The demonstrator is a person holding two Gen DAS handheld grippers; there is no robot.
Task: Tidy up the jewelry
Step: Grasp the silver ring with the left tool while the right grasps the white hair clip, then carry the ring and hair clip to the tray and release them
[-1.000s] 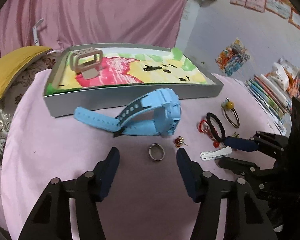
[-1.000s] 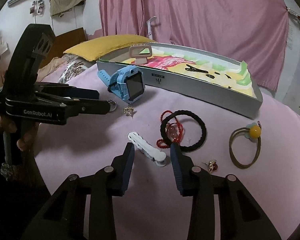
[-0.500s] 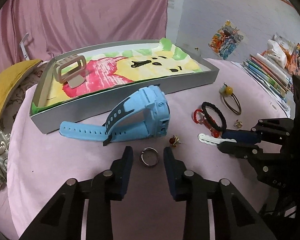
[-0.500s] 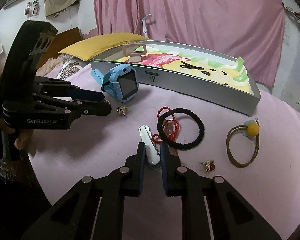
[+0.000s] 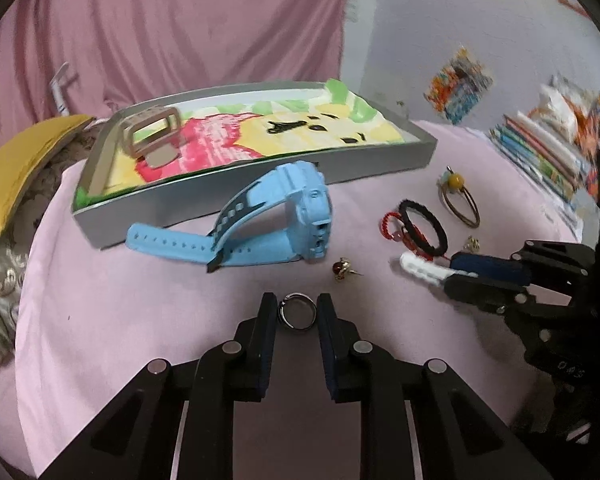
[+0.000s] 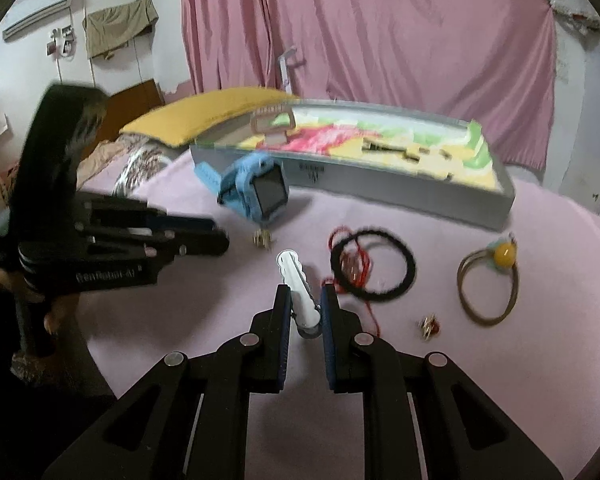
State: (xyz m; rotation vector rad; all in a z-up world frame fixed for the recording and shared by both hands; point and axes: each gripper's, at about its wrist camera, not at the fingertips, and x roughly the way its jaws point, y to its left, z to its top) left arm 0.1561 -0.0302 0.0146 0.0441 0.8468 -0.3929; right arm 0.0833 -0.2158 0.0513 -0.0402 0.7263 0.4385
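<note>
Silver ring (image 5: 297,315) pinched; white hair clip (image 6: 298,292) pinched.

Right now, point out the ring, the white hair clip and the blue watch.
ring (image 5: 297,311): left wrist view, on the metal band between the fingers.
white hair clip (image 6: 296,282): right wrist view, on its scalloped middle.
blue watch (image 5: 308,216): left wrist view, on the side of its case.

A silver ring (image 5: 297,312) is pinched between 2 dark pads on pink cloth. At its 2 o'clock, a white scalloped hair clip (image 5: 422,270) is clamped. A blue watch (image 5: 276,224) lies at 12 o'clock.
</note>
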